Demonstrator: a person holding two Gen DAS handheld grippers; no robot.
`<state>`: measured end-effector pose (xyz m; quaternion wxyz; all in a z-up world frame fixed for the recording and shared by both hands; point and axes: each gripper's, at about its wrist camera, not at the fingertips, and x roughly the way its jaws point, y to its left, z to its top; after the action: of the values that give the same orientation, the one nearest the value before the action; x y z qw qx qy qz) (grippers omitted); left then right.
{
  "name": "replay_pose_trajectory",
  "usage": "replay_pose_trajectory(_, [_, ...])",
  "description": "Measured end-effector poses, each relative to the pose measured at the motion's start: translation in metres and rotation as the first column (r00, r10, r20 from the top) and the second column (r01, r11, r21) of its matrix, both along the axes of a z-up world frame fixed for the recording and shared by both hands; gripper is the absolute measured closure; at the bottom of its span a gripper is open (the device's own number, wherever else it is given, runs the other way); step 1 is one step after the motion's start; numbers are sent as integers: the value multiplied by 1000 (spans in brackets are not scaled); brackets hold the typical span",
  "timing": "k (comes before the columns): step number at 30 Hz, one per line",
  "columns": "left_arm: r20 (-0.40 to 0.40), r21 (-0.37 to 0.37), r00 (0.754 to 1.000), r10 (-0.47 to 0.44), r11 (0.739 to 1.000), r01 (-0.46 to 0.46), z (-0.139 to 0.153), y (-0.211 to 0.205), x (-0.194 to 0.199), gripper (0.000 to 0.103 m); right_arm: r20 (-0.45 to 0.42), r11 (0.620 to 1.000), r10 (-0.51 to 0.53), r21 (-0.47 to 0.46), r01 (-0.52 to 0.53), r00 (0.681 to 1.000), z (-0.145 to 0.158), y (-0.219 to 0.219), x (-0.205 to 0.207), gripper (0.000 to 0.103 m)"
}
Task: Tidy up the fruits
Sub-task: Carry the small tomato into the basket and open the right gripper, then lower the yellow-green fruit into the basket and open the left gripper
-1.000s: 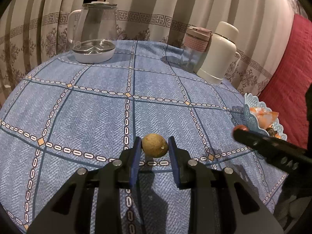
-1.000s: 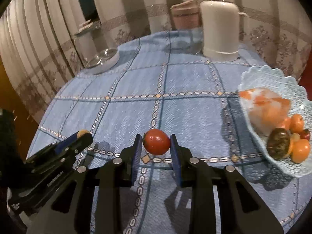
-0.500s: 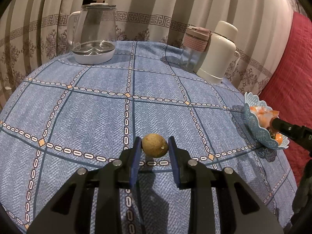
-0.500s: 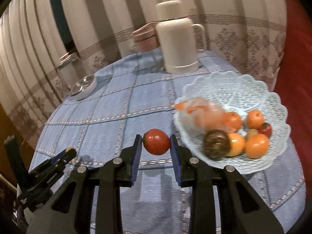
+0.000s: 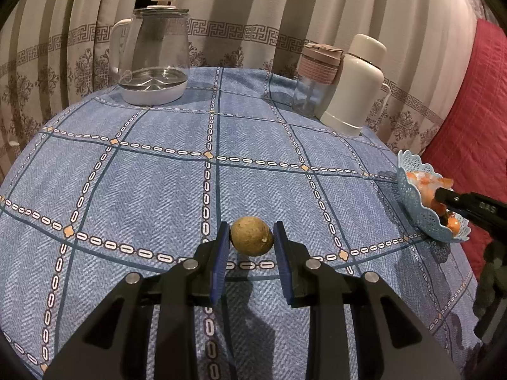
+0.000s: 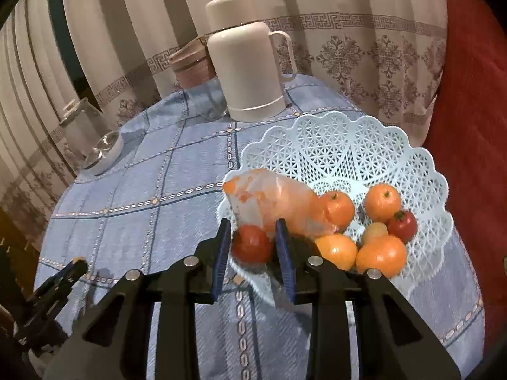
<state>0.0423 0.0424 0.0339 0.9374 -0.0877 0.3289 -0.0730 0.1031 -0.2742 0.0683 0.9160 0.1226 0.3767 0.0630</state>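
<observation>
Fruit pinched in both my grippers over the blue tablecloth (image 5: 152, 190).
My right gripper (image 6: 252, 245) clamps a red tomato (image 6: 252, 243) at the near rim of the lattice bowl (image 6: 342, 152); my left gripper (image 5: 252, 242) squeezes a brownish-yellow fruit (image 5: 251, 236) above mid-table.

Oranges (image 6: 383, 201) in basket (image 6: 348, 145); flask (image 6: 250, 63) behind basket; kettle (image 5: 152, 53) far left.

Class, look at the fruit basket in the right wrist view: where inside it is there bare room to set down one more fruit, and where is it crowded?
The basket is bare across its far half, toward the white flask. Its near half is crowded with oranges and a plastic bag.
</observation>
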Motion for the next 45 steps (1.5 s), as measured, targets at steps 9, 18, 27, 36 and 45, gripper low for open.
replay_pose_trajectory(9, [-3,-6,1000,-2,1000,2,0,1,0,75,-12,999,-48,6,48,999,1,-16,32,73])
replay_pose_trajectory(18, [-5,-5,1000,-5,1000,5,-1,1,1,75,15,990,-136,36,136,991,8,-40,25,70])
replay_pose_trajectory(27, [-6,-2,1000,-6,1000,6,-2,0,1,75,11,973,-220,-75,220,975,10,-64,52,70])
replay_pose_trajectory(36, [-13,4,1000,-15,1000,15,-2,-1,2,75,31,973,-232,23,231,972,17,-84,28,70])
replay_pose_trajectory(45, [-16,-13,998,-61,998,61,8,-18,4,75,91,973,-216,102,207,972,23,-86,-31,67])
